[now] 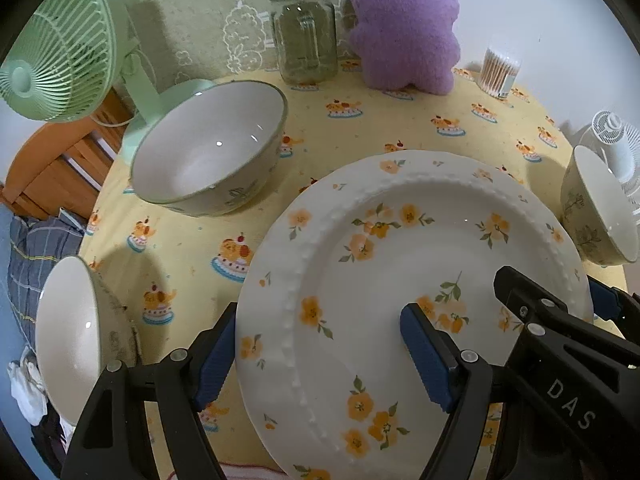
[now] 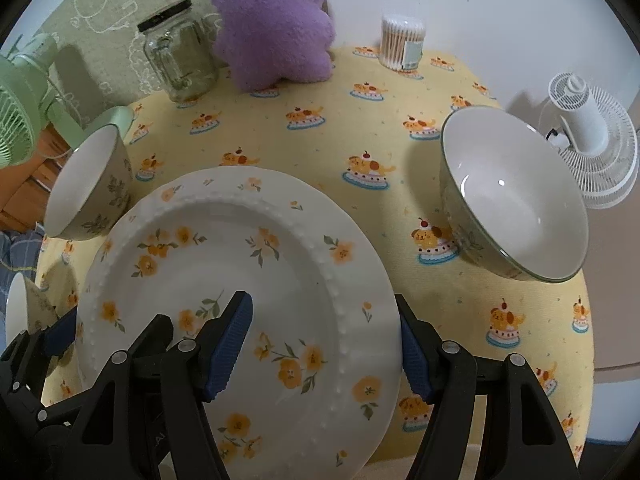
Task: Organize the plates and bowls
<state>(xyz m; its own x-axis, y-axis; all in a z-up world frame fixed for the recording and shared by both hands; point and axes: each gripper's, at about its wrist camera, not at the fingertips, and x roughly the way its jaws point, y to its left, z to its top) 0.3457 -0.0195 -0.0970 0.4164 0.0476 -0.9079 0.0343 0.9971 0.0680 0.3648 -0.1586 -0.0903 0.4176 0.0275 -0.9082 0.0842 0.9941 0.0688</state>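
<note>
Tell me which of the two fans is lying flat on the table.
The white fan at the table's right edge lies grille-down. The green fan at the back left stands upright on its base.

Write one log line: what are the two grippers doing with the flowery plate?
left gripper: open, straddling plate left rim | right gripper: open, straddling right rim | plate: on tablecloth | bowls: three, unstacked

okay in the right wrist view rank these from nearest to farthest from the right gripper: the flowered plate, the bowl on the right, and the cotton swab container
1. Flowered plate: straddled by the right gripper, nearest.
2. Bowl: right of the plate, mid-table.
3. Cotton swab container: far table edge, near the wall.
</note>
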